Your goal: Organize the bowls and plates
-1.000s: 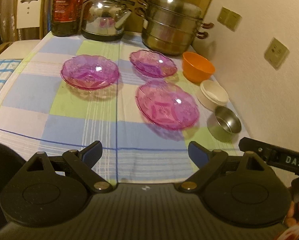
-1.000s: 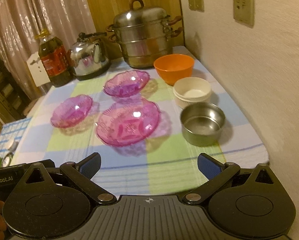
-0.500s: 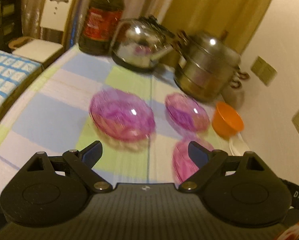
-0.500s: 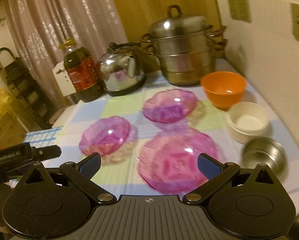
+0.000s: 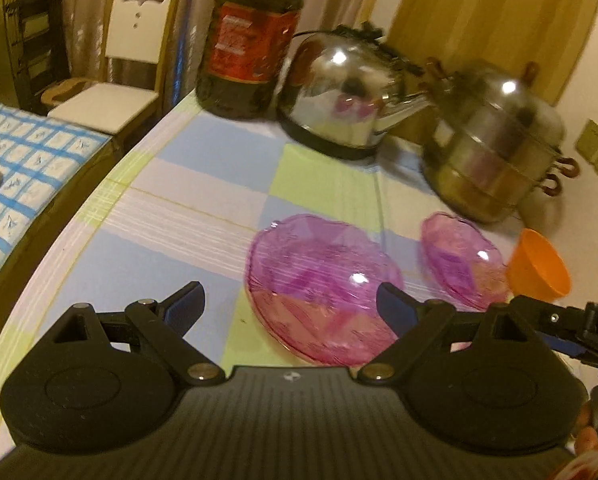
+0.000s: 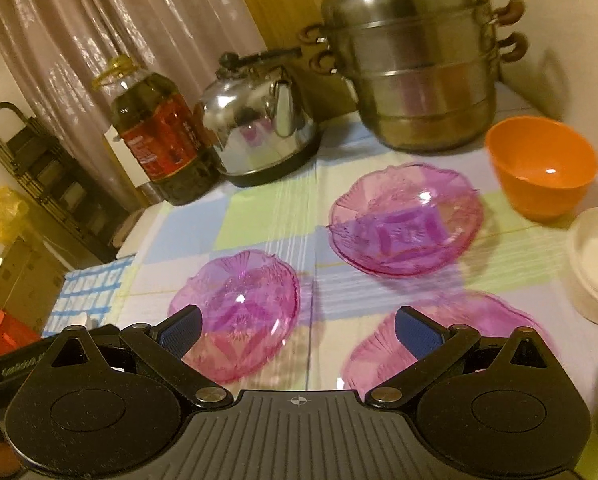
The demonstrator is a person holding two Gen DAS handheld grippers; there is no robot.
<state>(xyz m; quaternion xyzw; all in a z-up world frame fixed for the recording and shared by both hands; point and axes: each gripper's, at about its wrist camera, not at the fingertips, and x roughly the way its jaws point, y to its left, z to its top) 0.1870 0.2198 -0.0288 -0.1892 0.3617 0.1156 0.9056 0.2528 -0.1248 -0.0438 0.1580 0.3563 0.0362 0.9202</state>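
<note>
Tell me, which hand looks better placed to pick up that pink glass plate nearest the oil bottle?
Probably the left. The left gripper is open with that pink plate right at its fingertips. The right gripper, also open, points between the plates, nearer the front pink plate.

— What lines the back of the pastel checked tablecloth (image 6: 259,216)?

— A dark oil bottle with a red label (image 6: 161,136), a shiny steel kettle (image 6: 259,128) and a tiered stainless steamer pot (image 6: 415,60), side by side.

— And beyond the table?

— A white wooden chair (image 5: 127,56) before pale curtains (image 6: 99,20), beside a blue-checked cloth (image 5: 31,160).
</note>
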